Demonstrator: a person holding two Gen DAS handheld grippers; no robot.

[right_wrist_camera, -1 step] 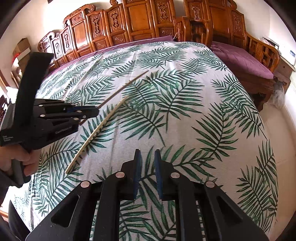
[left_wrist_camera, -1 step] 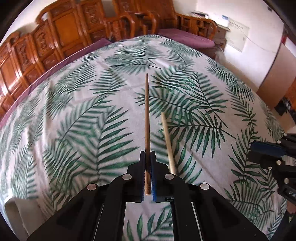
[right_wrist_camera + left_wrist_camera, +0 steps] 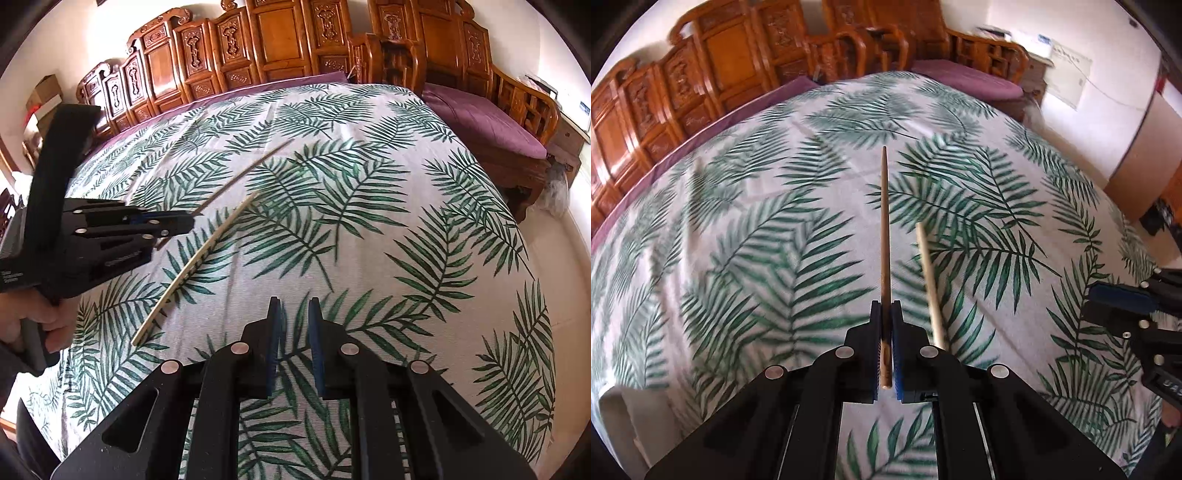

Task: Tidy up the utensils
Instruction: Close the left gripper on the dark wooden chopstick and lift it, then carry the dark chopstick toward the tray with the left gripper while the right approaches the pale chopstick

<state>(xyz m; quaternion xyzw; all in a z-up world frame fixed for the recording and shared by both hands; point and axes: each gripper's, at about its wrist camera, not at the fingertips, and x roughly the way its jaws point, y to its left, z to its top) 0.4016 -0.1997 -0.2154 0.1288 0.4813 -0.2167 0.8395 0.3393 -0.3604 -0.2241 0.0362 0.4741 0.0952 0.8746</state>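
The dark chopstick (image 3: pixel 885 236) is clamped between the closed pads of the left tool (image 3: pixel 885 332) and points away toward 12 o'clock above the leaf-print tabletop (image 3: pixel 997 206). The pale chopstick (image 3: pixel 929 288) lies on the cloth just beside that tool, at its 1 o'clock. The right tool (image 3: pixel 293 332) is held slightly parted and grips nothing; the pale chopstick lies at its 10 o'clock.
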